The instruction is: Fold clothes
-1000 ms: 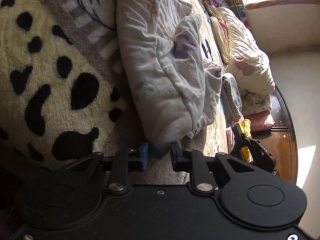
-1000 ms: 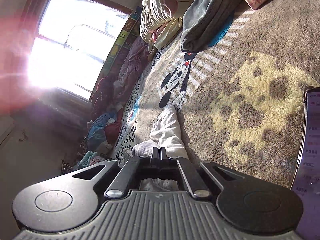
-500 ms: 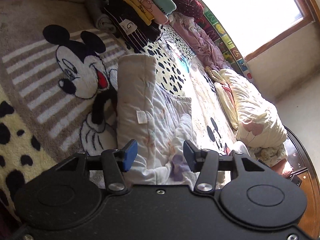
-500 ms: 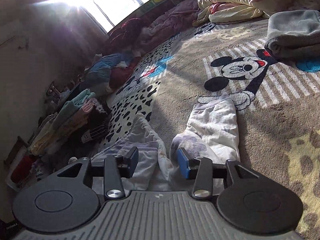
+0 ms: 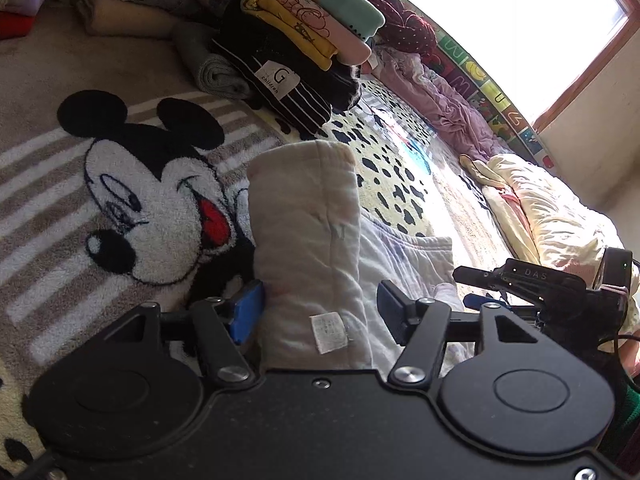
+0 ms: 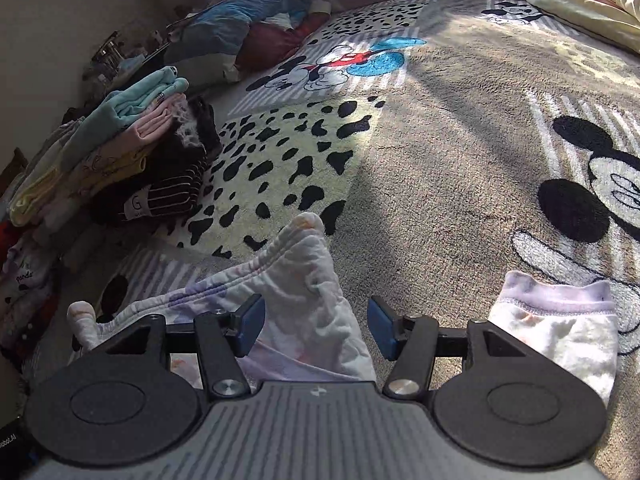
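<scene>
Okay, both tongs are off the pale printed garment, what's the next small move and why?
Probably close the left tongs on the folded garment. Both tongs have just been opening; it lies between their pads, ungripped, and the stack of folded clothes sits just beyond.

Home bedroom: cartoon blanket point(image 5: 120, 200), folded clothes stack point(image 5: 304, 40).

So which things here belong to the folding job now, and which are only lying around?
In the job:
- pale printed garment
- left claw, open
- right claw, open

Lying about:
- stack of folded clothes
- cartoon-mouse blanket
- cream quilt
</scene>
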`<state>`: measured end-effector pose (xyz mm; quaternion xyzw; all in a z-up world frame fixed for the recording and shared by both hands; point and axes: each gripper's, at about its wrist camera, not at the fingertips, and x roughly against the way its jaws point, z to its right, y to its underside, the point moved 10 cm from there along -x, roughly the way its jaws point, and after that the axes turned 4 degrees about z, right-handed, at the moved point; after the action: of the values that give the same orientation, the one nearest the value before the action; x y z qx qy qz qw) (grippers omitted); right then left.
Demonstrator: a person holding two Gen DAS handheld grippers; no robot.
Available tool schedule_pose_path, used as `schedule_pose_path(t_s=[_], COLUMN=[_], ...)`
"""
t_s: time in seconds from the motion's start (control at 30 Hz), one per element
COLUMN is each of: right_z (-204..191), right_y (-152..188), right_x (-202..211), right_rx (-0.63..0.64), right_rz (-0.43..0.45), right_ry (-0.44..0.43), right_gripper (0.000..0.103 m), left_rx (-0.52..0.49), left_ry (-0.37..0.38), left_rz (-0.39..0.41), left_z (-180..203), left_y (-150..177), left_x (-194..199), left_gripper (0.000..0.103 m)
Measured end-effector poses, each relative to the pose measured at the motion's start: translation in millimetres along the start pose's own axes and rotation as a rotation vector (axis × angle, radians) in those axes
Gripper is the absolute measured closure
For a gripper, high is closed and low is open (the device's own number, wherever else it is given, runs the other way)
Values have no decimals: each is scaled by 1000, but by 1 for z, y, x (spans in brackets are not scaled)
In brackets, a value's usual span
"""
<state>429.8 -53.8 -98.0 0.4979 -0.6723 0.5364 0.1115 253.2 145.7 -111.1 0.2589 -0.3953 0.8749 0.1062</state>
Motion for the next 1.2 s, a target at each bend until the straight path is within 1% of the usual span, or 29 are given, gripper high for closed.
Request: schedule_pose_path(t_s=[0.1, 0.2, 0.23, 0.27, 0.3, 0.33, 0.37, 0.4, 0.5, 0.57, 0.6, 0.67, 0.73, 0.83, 0.87, 0.9, 0.93, 1.0, 1.03, 1.1, 1.13, 1.17, 1.2], right_z=[0, 1, 1, 0, -1, -1, -2, -2, 0, 3, 5, 11, 18, 37, 47, 56, 65, 83, 90, 100, 104, 108, 113], right_y=[-2, 2, 4, 6, 8, 9, 8, 6, 0, -3, -3, -5, -8, -19, -22, -25, -27, -32, -33, -33, -34, -34, -35], right_x=[-22, -34, -37, -37, -37, -36, -30, -22, 10, 32, 40, 58, 78, 110, 124, 138, 151, 187, 204, 232, 234, 223, 203], right_rx=[30, 12, 6, -1, -8, -14, -18, -28, -62, -76, -76, -77, -82, -109, -126, -142, -156, -194, -213, -239, -249, -263, -272], right_rz=[-37, -65, -73, -72, -71, -66, -42, -11, 78, 126, 141, 173, 207, 276, 308, 338, 367, 462, 507, 586, 583, 547, 490], right_ry=[11, -16, -26, -41, -56, -70, -81, -93, -120, -126, -121, -112, -103, -86, -76, -67, -56, -45, -48, -61, -64, -62, -31], right_gripper=[45, 46, 57, 85, 91, 91, 92, 93, 93, 93, 93, 94, 94, 94, 94, 94, 94, 94, 94, 94, 94, 93, 92], left_rx=[-23, -54, -65, -68, -62, -53, -44, -37, -26, -36, -38, -33, -28, -51, -53, -55, -48, -21, -13, -5, 2, 6, -4], left_ry=[-14, -24, -32, -43, -58, -72, -83, -90, -71, -33, -9, 54, 132, 298, 379, 493, 587, 760, 802, 765, 708, 572, 409], left_rz=[-15, -9, -2, 6, 15, 23, 28, 30, 13, -5, -10, -14, -15, -22, -24, -25, -24, -25, -29, -43, -57, -93, -134], left_z=[-2, -1, 0, -2, -6, -11, -15, -19, -19, -12, -7, 5, 22, 63, 79, 98, 112, 134, 140, 136, 129, 112, 93], left_y=[8, 10, 9, 8, 7, 5, 4, 3, 5, 7, 7, 3, -5, -19, -23, -28, -33, -41, -44, -47, -47, -43, -37], left_x=[-6, -6, -5, -4, -2, 0, 2, 3, 1, -5, -8, -10, -12, -17, -18, -17, -16, -11, -12, -27, -40, -63, -86], left_gripper=[41, 41, 41, 41, 44, 48, 51, 56, 57, 70, 79, 87, 88, 89, 89, 89, 89, 89, 89, 89, 84, 77, 60])
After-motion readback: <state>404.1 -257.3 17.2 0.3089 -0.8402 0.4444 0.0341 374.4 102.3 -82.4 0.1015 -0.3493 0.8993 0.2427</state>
